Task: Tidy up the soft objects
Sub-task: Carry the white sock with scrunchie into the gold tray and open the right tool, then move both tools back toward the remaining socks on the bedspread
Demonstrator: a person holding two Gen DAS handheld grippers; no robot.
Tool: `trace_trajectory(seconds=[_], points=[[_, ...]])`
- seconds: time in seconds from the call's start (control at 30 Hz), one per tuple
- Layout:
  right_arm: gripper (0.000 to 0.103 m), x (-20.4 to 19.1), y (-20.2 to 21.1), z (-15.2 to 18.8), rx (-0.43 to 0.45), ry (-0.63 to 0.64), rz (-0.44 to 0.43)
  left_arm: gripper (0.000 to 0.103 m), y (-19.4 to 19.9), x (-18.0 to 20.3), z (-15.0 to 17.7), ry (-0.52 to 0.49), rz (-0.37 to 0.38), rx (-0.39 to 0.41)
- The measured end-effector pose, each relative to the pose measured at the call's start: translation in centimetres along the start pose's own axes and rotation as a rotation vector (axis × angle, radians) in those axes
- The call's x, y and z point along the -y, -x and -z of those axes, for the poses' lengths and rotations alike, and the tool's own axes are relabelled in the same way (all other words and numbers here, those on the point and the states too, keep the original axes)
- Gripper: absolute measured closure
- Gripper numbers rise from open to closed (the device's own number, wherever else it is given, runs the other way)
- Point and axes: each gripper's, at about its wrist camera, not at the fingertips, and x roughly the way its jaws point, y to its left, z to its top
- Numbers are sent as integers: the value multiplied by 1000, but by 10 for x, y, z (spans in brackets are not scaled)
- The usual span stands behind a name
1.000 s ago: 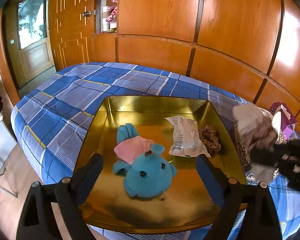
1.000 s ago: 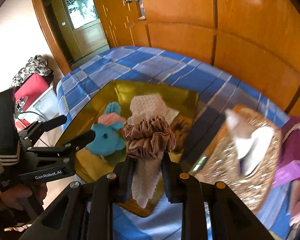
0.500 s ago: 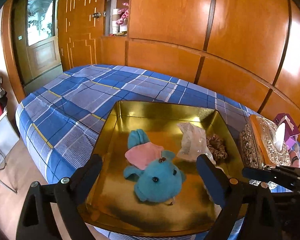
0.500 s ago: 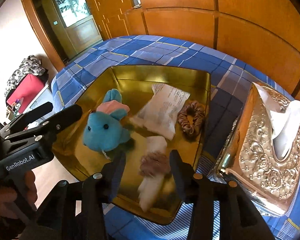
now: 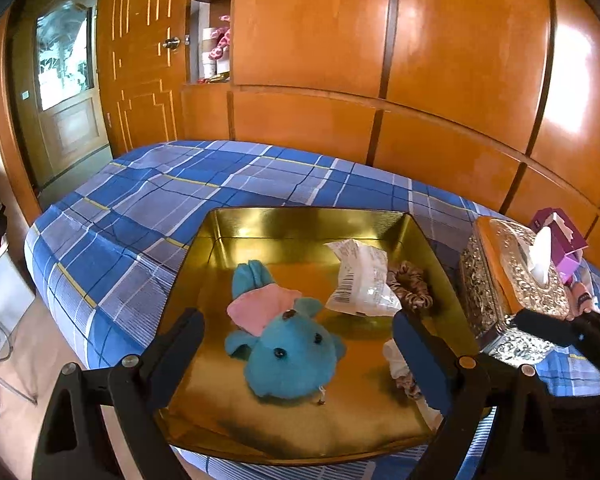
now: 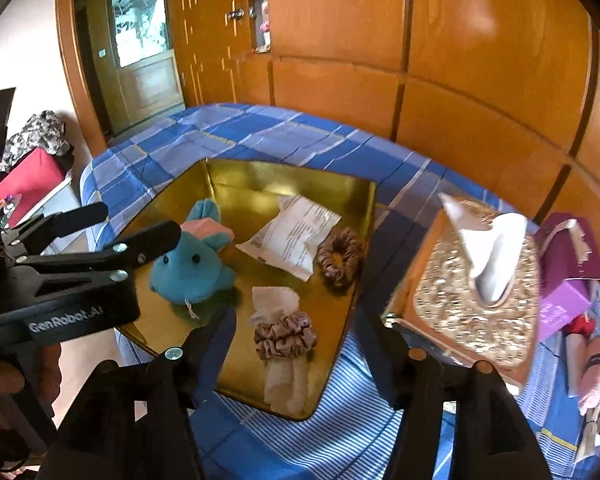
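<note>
Covering the bed [image 5: 148, 200], a blue checked sheet, with a gold tray [image 6: 256, 178] on top, near the front edge. Just beside the tray on its right, an ornate tissue box [image 6: 452, 304], and beyond that a purple box [image 6: 568, 280]. Inside the tray: a blue plush toy [image 5: 292, 356] with a pink piece on its back, a white packet [image 5: 360, 276] behind it, a brown scrunchie [image 6: 340, 258] touching the packet on the right. Lying near the front corner of the tray, a white cloth with a scrunchie around it [image 6: 284, 336]. Right gripper [image 6: 296, 332] above this bundle, jaws just opened further, about half wide, pads apart from it, holding nothing. Left gripper [image 5: 296, 332] over the plush toy, jaws wide apart, also empty, not touching.
</note>
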Motion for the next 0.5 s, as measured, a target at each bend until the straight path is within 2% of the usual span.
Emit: trace_trajectory(seconds=[0.2, 0.5], points=[[41, 12, 27, 4, 75, -16, 52, 8, 6, 8, 1, -23, 13, 8], [40, 55, 55, 29, 103, -99, 134, 8, 14, 20, 2, -57, 39, 18]])
